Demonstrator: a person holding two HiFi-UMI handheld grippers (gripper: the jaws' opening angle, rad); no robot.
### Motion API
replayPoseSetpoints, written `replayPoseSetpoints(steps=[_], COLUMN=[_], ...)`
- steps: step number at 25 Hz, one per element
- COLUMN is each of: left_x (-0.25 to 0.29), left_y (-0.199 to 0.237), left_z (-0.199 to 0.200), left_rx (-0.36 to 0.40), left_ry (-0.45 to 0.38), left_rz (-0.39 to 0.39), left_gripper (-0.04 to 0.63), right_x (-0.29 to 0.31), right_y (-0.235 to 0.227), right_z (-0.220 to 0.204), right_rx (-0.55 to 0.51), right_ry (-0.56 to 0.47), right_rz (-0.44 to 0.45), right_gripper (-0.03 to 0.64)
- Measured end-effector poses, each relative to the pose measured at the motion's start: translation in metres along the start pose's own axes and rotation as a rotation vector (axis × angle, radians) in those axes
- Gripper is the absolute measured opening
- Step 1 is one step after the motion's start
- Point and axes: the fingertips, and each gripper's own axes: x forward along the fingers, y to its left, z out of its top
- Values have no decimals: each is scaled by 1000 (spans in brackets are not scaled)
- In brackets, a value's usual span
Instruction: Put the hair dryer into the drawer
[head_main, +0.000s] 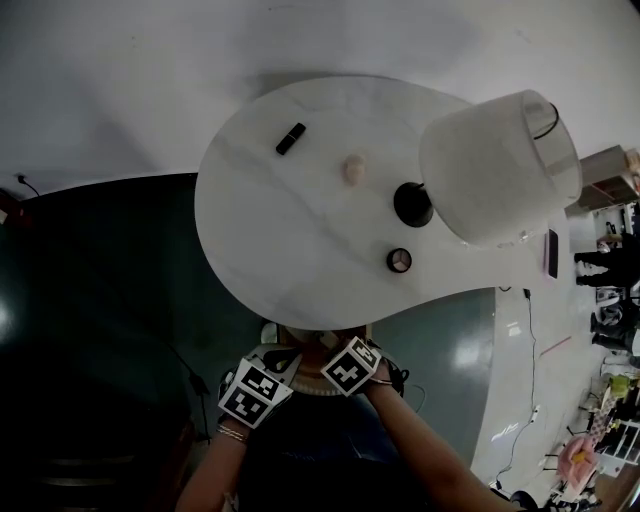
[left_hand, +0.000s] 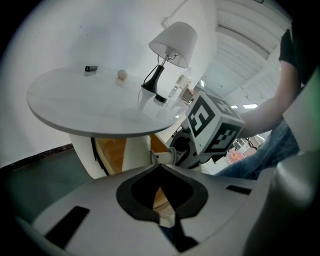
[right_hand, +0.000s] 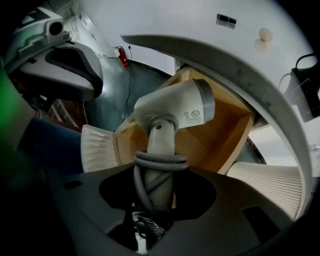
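My right gripper (right_hand: 157, 180) is shut on the handle of a white hair dryer (right_hand: 175, 107); a grey cord is wound round the handle. The dryer hangs barrel-up over the open wooden drawer (right_hand: 220, 135), which stands out from under the round white table (head_main: 270, 230). My left gripper (left_hand: 159, 167) has its jaw tips together with nothing between them, and it sits just left of the right gripper's marker cube (left_hand: 212, 125). In the head view only the two marker cubes show, the left (head_main: 255, 392) and the right (head_main: 350, 365), at the table's near edge; the drawer is hidden there.
On the table stand a lamp (head_main: 495, 165) with a black base (head_main: 413, 203), a small black object (head_main: 290, 138), a beige ball (head_main: 353, 168) and a small round piece (head_main: 399, 260). A white ribbed panel (right_hand: 97, 147) flanks the drawer. A red extinguisher (right_hand: 121, 55) stands by the wall.
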Motion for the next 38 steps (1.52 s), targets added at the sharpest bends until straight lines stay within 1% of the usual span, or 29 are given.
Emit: replayPoseSetpoints(steps=[3, 6, 11, 15, 18, 19, 21, 25, 28, 29, 32, 34, 38], left_x=[2, 5, 10, 5, 5, 4, 4, 2, 2, 2, -1, -2, -1], left_y=[1, 4, 5, 5, 6, 6, 5, 5, 5, 5, 5, 6, 4], left_z=[-3, -6, -10, -15, -20, -22, -25, -28, -33, -31, -27, -28, -28], left_rx=[14, 19, 23, 10, 1, 0, 0, -2, -9, -9, -14, -12, 0], left_ry=[15, 25, 41, 51, 50, 55, 67, 71, 75, 72, 56, 53, 55], left_rz=[-7, -16, -23, -24, -24, -26, -30, -32, -36, -40, -57, -61, -64], left_gripper=[15, 15, 15, 15, 15, 15, 15, 15, 15, 15, 15, 15, 15], right_x=[6, 17, 36, 44, 52, 53, 53, 51, 51, 51, 50, 45, 29], right_y=[-4, -7, -4, 2, 2, 2, 1, -5, -4, -2, 8, 11, 7], right_z=[0, -1, -14, -21, -25, -26, -27, -20, -21, -24, -34, -41, -53], right_rx=[22, 29, -67, -113, -174, -189, -186, -125, -156, -172, -220, -242, -187], right_ry=[-6, 40, 175, 245, 293, 300, 298, 279, 309, 321, 351, 371, 344], right_rz=[-19, -53, -98, -111, -136, -146, -151, -154, -137, -122, -64, -46, -18], right_gripper=[184, 186, 186, 186, 186, 187, 187, 187, 202, 210, 265, 269, 270])
